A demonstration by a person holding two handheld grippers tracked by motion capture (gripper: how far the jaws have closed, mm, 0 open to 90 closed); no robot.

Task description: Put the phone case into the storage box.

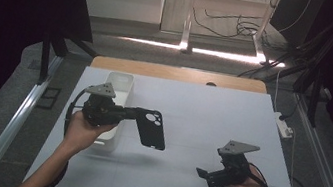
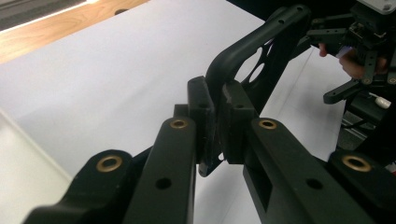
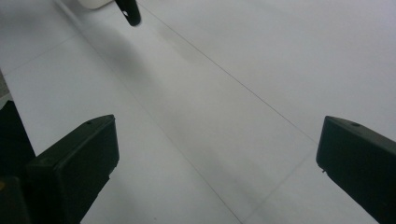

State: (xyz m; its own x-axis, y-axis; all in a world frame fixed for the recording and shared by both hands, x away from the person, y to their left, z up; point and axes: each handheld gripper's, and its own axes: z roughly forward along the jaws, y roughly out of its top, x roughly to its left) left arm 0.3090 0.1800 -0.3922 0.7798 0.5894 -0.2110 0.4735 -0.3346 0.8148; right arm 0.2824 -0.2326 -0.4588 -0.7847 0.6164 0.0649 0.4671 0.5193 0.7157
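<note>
Left gripper (image 1: pixel 127 113) is clamped on one edge of a black phone case (image 1: pixel 152 128), holding it clear of the table (image 1: pixel 212 111), over the left half, just beside the white bin (image 1: pixel 120 86) near the left edge. Case hangs tilted, camera cut-out end toward the gripper. In the left gripper view the pads (image 2: pixel 201 116) pinch the case rim (image 2: pixel 261 42). Right gripper (image 1: pixel 205 174) is near the front edge, right half, jaws wide apart, nothing between them; bare table (image 3: pixel 224 93) below.
</note>
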